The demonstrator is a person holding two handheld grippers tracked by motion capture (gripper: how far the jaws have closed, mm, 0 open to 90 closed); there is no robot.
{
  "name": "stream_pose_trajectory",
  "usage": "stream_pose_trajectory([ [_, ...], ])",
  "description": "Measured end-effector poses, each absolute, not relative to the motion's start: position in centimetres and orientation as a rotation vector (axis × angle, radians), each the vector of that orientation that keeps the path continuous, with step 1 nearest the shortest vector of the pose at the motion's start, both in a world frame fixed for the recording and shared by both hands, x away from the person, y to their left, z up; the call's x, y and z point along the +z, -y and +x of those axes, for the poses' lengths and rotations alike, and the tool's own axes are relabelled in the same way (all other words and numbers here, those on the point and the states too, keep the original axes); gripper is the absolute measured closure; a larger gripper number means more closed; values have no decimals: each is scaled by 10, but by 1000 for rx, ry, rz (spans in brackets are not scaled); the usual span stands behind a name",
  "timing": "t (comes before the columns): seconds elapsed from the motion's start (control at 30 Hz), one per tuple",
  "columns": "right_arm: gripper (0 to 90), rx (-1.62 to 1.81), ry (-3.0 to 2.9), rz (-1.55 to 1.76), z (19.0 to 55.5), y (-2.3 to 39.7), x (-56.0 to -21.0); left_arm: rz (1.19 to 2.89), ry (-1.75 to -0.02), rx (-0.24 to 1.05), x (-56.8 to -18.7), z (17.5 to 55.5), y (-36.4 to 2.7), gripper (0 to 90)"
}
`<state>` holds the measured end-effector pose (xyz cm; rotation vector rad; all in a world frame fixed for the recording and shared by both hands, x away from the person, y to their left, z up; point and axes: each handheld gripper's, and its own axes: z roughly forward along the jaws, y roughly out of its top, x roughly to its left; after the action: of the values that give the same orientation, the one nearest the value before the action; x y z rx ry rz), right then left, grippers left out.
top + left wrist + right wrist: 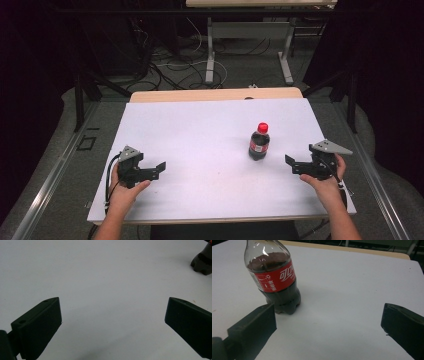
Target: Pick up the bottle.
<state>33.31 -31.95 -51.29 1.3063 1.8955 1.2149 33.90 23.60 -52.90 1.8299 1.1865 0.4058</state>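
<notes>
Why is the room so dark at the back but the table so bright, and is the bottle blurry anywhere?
High view: the white table is brightly lit, the surroundings nearly black. Right gripper view: the cola bottle looks fairly sharp, with small glints on its clear shoulder and a soft shadow beside it. Left gripper view: the bottle's base in the corner is dim and a bit soft.

White table [200, 125]; dark cabled floor [175, 70]

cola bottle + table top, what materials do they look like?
Cola bottle: looks like clear glossy plastic; light glints on the shoulder, dark drink shows through, lobed base. Its red label looks like a thin printed film wrap, the red cap likely plastic. Table top: matte white, smooth, no glare; possibly a sheet over wood, since a wood-coloured edge shows at the far side.
</notes>
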Motion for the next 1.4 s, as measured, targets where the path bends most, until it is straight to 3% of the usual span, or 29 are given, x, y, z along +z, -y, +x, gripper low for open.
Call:
stream_pose_trajectory([
  [0.8,5,1268,-2062,1147,351,271,-516,1855,-1151,428,-527,336,-222,7],
  [1.4,106,1279,-2120,1114,381,238,-521,1855,-1155,417,-529,337,-225,7],
])
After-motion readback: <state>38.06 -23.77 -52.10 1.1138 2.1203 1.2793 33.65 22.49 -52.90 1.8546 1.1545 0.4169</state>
